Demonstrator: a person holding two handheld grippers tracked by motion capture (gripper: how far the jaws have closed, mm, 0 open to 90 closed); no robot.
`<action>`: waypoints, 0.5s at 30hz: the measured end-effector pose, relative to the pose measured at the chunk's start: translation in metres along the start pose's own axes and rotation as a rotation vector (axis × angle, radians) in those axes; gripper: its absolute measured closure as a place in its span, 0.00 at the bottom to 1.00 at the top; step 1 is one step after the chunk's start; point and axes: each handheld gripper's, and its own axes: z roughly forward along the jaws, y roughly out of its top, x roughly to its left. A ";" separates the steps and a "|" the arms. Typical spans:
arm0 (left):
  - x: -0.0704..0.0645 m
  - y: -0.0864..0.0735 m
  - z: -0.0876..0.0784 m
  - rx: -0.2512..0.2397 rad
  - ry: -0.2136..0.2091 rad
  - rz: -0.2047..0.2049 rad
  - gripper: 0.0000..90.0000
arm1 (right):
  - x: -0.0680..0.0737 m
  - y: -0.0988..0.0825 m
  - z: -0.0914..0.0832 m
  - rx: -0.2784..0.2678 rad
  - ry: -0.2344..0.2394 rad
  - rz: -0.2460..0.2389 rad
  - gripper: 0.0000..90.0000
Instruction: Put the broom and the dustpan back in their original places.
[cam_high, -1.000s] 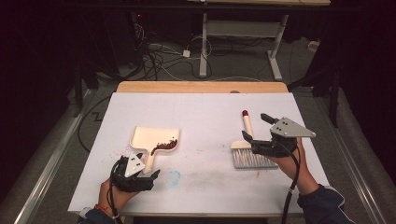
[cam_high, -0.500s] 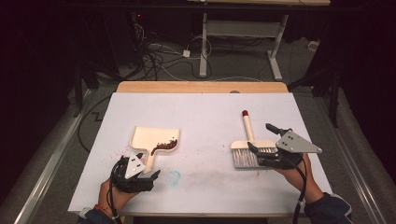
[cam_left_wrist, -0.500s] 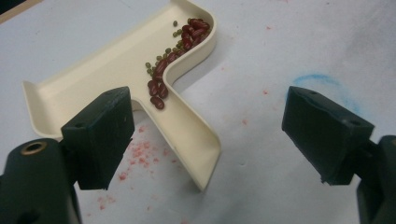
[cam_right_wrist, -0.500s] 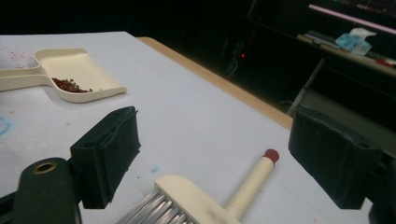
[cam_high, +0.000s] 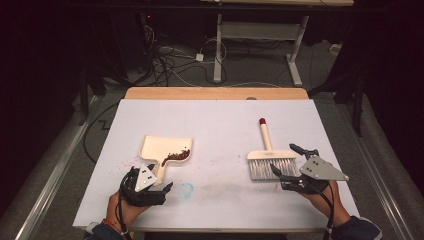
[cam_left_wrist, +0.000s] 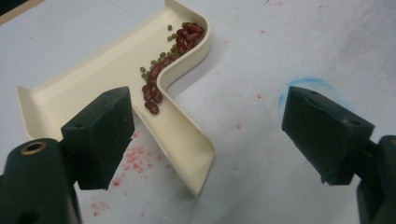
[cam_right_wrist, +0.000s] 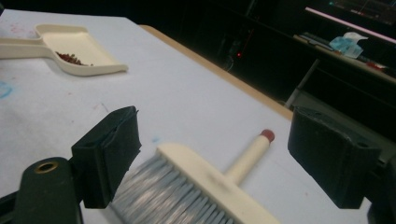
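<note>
A cream dustpan (cam_high: 165, 149) lies left of centre on the white table, with red and a few green beans (cam_left_wrist: 161, 77) piled against its back wall and handle. My left gripper (cam_high: 157, 182) stands open just behind it, its jaws on either side of the dustpan's handle (cam_left_wrist: 180, 140) without touching it. A cream brush (cam_high: 270, 155) with grey bristles and a red-tipped handle lies flat at the right. My right gripper (cam_high: 285, 160) is open beside the brush head's right end, and the bristles (cam_right_wrist: 159, 196) lie low between its jaws.
A blue smear (cam_high: 186, 189) and faint red stains mark the white table (cam_high: 220, 120) near the left gripper. A wooden strip (cam_high: 215, 93) runs along the far edge. Beyond it, cables and desk legs stand on the dark floor.
My right gripper has drawn back from beside the brush toward the front edge and slightly right. The brush, the dustpan and my left gripper have stayed put.
</note>
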 end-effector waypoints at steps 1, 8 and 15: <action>0.000 0.000 0.000 0.001 -0.001 0.000 0.19 | 0.000 -0.003 -0.001 0.003 -0.002 0.005 0.19; 0.002 -0.001 0.001 0.002 0.008 0.007 0.19 | 0.001 -0.019 -0.010 0.034 -0.007 0.001 0.19; 0.006 -0.003 0.000 -0.015 0.021 0.006 0.19 | 0.004 -0.041 -0.014 0.084 0.011 0.030 0.19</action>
